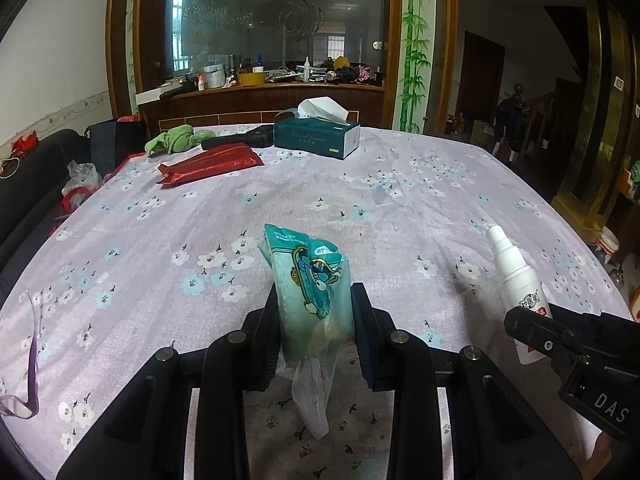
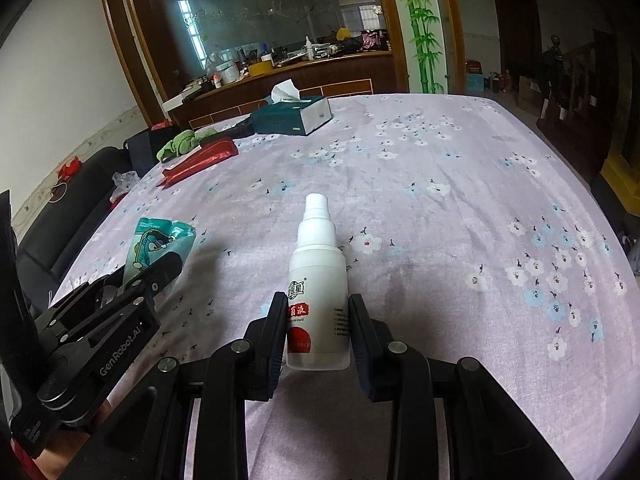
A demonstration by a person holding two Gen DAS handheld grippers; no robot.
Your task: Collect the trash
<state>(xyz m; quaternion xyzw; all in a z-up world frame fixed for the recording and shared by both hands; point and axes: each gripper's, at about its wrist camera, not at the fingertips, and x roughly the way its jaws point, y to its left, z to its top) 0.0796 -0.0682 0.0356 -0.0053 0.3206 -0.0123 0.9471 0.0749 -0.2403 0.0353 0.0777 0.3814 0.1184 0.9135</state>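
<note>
Two items are gripped: left claw [image 1: 314, 312] clamps the teal wrapper [image 1: 310, 276], right claw [image 2: 319, 320] the spray bottle [image 2: 318, 280]; red packet [image 1: 210, 164] remains on the tabletop [image 1: 400, 220].

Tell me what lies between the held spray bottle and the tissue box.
Only bare flowered tablecloth between the spray bottle and tissue box, per the right wrist view.

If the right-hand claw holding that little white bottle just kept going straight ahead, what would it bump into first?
Probably nothing soon. Ahead of the right gripper and its white spray bottle lies only bare floral tablecloth to the table's far edge. The tissue box and red packet sit off to the left, though fisheye depth is uncertain.
</note>
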